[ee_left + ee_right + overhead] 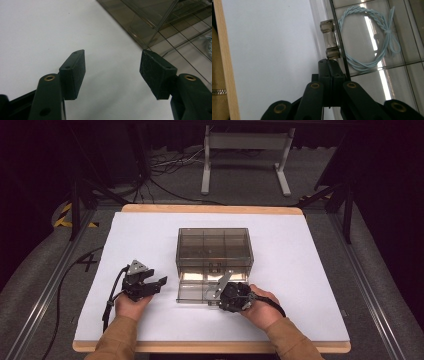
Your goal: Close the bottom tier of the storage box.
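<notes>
A smoky clear compartment box (215, 245) stands mid-table. A flat gridded panel (192, 287), apparently its lid, lies open toward me. On this panel (367, 82) rests a light-blue braided cord (372, 37), tied in a loop. My right gripper (214, 297) is at the panel's near edge. In the right gripper view its jaws (331, 61) are shut, tips against the clear latch (329, 37) on the rim; nothing shows pinched between them. My left gripper (161, 282) rests on the table left of the panel. It (112, 62) is open and empty, beside the box corner (150, 37).
White paper (140, 240) covers the wooden table (210, 209), with free room on both sides of the box. The near wooden edge (225, 62) runs close behind my right gripper. Beyond the table, a grey stand (245, 155) and cables lie on the floor.
</notes>
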The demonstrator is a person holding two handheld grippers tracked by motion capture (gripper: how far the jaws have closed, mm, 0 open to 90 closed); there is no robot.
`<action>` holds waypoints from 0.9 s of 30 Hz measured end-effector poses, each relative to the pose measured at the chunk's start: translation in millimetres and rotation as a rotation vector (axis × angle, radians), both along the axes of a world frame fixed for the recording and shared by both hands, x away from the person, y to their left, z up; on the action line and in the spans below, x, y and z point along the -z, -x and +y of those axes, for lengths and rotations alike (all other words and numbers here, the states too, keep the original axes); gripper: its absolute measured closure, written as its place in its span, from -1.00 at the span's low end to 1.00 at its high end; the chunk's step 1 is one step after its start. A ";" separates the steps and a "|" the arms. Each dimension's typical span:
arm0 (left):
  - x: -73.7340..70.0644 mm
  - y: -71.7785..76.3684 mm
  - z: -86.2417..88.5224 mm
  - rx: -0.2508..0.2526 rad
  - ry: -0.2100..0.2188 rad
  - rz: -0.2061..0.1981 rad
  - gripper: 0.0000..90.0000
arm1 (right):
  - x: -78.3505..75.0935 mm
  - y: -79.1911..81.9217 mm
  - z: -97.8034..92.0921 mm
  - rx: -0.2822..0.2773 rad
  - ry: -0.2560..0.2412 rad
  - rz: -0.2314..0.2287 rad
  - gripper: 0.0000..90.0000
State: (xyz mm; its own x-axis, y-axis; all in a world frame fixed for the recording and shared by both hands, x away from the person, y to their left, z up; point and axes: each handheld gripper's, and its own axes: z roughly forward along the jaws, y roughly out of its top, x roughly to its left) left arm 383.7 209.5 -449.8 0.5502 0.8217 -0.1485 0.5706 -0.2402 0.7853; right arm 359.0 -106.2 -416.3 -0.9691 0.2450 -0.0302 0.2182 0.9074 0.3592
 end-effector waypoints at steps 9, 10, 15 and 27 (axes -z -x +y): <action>0.0 0.0 -0.1 0.001 0.000 -0.001 -0.15 | -0.7 -8.1 -0.1 0.021 0.009 -0.013 1.00; 0.0 0.0 0.0 0.001 0.000 -0.001 -0.15 | -0.6 -9.3 -0.3 0.018 0.008 -0.017 1.00; 0.0 0.0 0.0 0.001 -0.001 -0.001 -0.15 | -0.6 -13.6 -0.6 0.031 0.003 -0.023 1.00; 0.0 0.1 0.0 0.002 0.000 -0.001 -0.15 | -2.0 -23.3 -3.1 0.054 -0.019 -0.045 1.00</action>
